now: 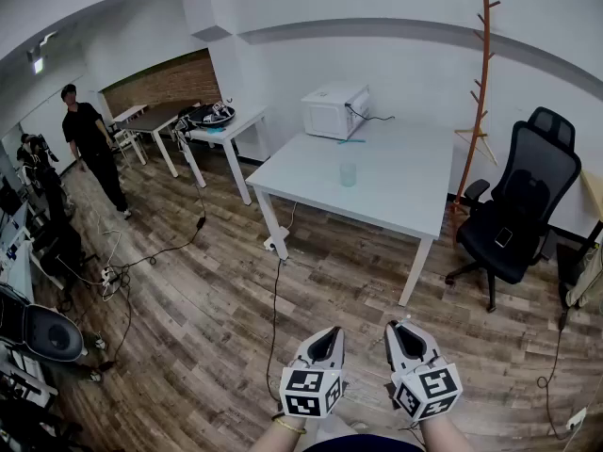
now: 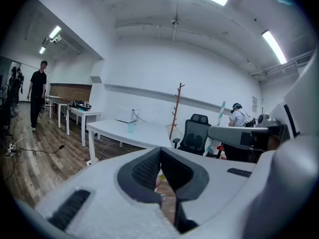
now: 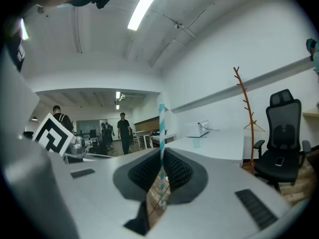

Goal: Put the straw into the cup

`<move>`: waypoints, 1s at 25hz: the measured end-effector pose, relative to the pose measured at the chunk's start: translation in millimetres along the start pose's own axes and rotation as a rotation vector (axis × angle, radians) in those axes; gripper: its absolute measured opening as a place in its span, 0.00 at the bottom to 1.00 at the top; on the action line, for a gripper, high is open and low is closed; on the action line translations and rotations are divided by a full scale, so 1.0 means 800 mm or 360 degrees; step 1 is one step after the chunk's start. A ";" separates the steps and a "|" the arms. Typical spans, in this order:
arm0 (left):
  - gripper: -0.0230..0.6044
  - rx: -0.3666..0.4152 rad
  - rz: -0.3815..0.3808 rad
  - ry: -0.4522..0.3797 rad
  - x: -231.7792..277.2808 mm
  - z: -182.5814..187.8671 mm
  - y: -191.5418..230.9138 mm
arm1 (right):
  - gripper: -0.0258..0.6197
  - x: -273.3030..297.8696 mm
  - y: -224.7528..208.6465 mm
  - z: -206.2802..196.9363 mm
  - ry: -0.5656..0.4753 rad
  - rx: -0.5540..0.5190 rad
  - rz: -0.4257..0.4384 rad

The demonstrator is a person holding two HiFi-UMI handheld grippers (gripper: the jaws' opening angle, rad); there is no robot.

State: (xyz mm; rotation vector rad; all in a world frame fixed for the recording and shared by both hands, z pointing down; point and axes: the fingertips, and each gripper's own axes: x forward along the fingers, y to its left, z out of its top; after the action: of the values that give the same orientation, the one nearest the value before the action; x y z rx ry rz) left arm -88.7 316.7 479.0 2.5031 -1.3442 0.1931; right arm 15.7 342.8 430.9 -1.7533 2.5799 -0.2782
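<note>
The right claw (image 1: 403,332) is pinched narrow on the straw (image 3: 161,128), a thin tube striped teal and white. It stands upright between the pads, with most of its length rising above the jaws and a short end showing below them. The left claw (image 1: 328,339) sits just beside it with its jaws drawn together and nothing between them. Both are held low in front of the person, over the wooden floor. The cup (image 1: 349,174), a small clear or pale green tumbler, stands alone near the middle of the white worktop (image 1: 396,191). It is well apart from both claws, and a microwave (image 1: 334,111) sits at the far corner behind it. The straw looks like paper or thin plastic, so it is probably very light and stiff enough to stay straight. A hard squeeze would likely flatten or kink it, and it could swivel between the pads if its end knocks the rim. The hold low on the tube leaves little free end below the jaws to lead into the cup's mouth. That calls for lowering it straight from above and letting go once the bottom end is inside. The cup looks light and could tip if nudged sideways.
</note>
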 end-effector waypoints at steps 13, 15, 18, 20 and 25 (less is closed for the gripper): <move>0.07 0.0002 -0.0003 0.0008 0.000 -0.003 -0.009 | 0.10 -0.006 0.000 -0.001 -0.0028 0.0047 0.0049; 0.07 0.0004 -0.0009 0.0014 0.001 -0.005 -0.011 | 0.10 -0.008 -0.003 -0.004 -0.0022 0.0066 0.0045; 0.07 -0.0001 -0.0015 0.0030 0.004 -0.008 -0.013 | 0.10 -0.009 -0.006 -0.008 0.0005 0.0064 0.0040; 0.07 -0.0011 -0.0023 0.0040 0.006 -0.011 -0.015 | 0.10 -0.009 -0.006 -0.011 0.0018 0.0064 0.0036; 0.07 -0.0028 -0.0025 0.0047 0.019 -0.017 -0.014 | 0.10 -0.005 -0.014 -0.016 0.0028 0.0064 0.0032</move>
State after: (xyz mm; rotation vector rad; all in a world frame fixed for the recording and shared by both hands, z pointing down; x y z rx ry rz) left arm -71.0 315.0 493.4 2.4854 -1.3090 0.2129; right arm 26.3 344.2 444.8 -1.7190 2.5832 -0.3441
